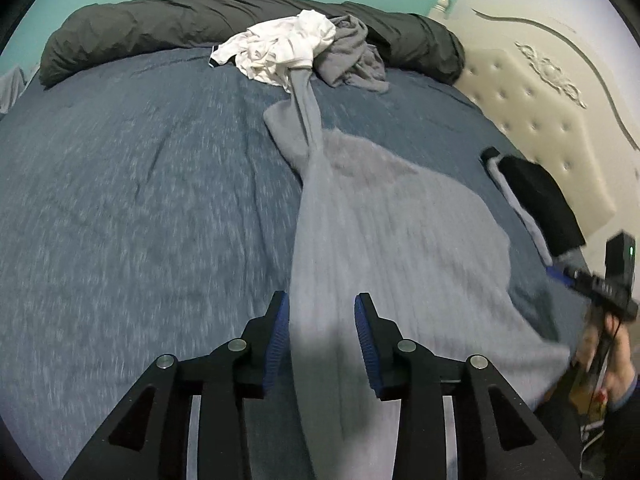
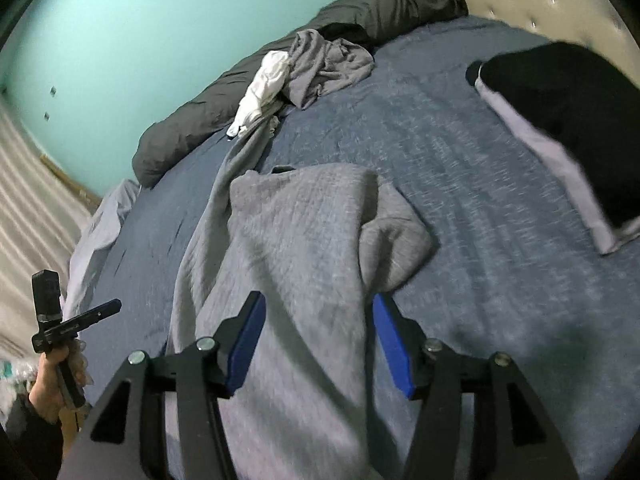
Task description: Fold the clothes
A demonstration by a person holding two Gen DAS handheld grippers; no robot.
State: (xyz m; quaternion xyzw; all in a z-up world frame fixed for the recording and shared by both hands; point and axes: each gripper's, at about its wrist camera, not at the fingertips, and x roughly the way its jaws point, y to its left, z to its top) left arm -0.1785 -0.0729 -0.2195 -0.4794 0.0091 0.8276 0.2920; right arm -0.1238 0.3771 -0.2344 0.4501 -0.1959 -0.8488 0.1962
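Left tongs (image 1: 321, 304) stood spread, blue pads clear on either side of the grey garment (image 1: 384, 216), nothing pinched; the cloth simply ran down between them. Right tongs (image 2: 316, 306) were spread too, wider if anything, with the same grey garment (image 2: 304, 232) bunched beneath the gap and neither pad pressing on it. So the garment was loose, lying on the blue bed (image 1: 140, 184), its long sleeve twisted and trailing away from the tongs towards the white garment (image 1: 280, 48) and the crumpled grey heap (image 1: 352, 56). Beyond that heap lay the dark rolled duvet (image 1: 200, 20). Off to the garment's right side sat a black folded piece (image 1: 540, 204), near the padded headboard (image 1: 532, 92). Here was the risk, as I judged it: that sleeve reached right into the heap, so any tug on the body could have dragged the white garment along or snagged the sleeve tight. The body was also humped and creased near the right tongs, so a fold made over it would likely have set crooked. A shallow pinch on one layer might have let the rest slip.
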